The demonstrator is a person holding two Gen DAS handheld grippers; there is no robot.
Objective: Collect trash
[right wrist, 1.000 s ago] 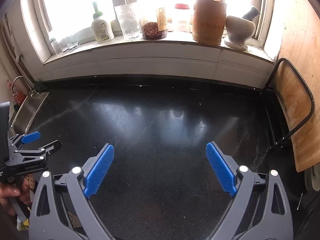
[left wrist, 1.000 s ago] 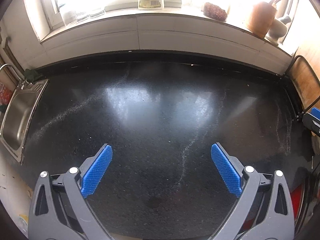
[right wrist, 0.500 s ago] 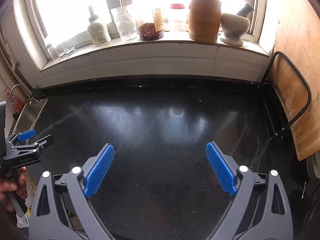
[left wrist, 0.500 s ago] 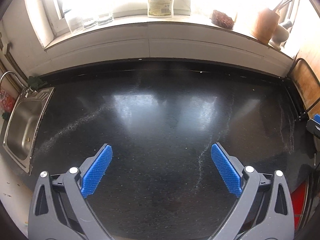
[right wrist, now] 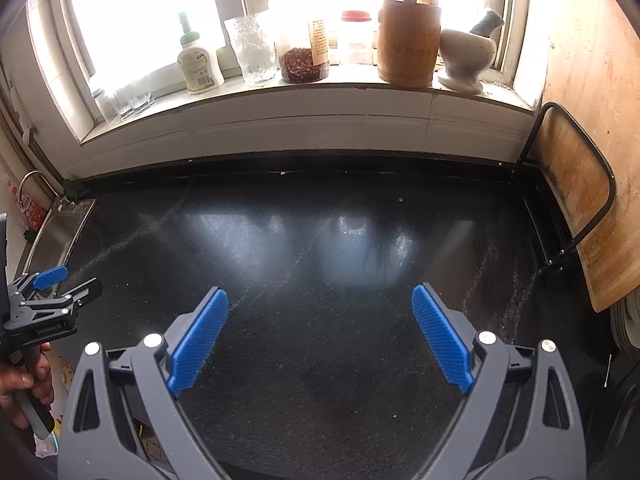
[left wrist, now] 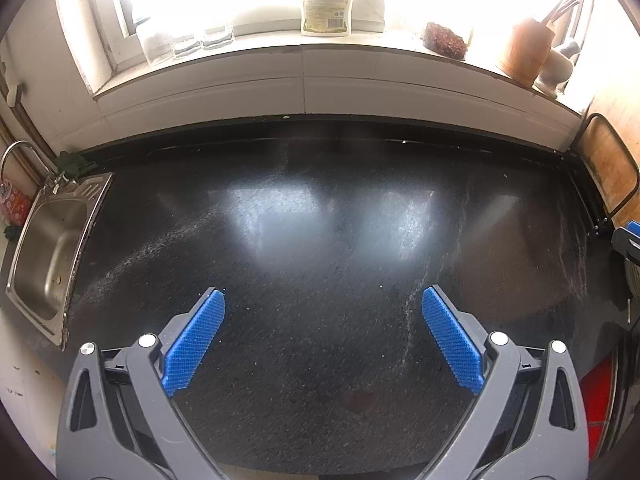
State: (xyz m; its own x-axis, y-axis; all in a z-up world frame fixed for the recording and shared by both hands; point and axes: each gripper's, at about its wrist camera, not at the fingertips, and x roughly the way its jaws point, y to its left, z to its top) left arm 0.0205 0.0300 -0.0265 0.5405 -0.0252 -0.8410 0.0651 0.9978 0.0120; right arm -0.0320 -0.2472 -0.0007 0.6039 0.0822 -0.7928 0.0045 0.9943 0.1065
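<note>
Change since earlier frames: both cameras sit higher and farther back; more of the sink and windowsill shows.
Left gripper [left wrist: 323,300]: over the black countertop [left wrist: 320,240], jaws wide apart, nothing between the blue pads.
Right gripper [right wrist: 320,298]: over the same countertop, jaws wide apart, nothing held.
Left hand [right wrist: 24,380]: at the right view's left edge, wrapped round the left gripper's handle.
Trash: none large enough to identify; only pale crumbs [right wrist: 400,200] near the back edge and dusty streaks on the surface.
Sink [left wrist: 44,256]: steel, set in at the left end.
Windowsill: bottle [right wrist: 198,62], chilli jar [right wrist: 304,62], wooden utensil holder [right wrist: 409,40], mortar [right wrist: 466,58].
Cutting board [right wrist: 576,184]: upright at the right wall, in a wire rack.
</note>
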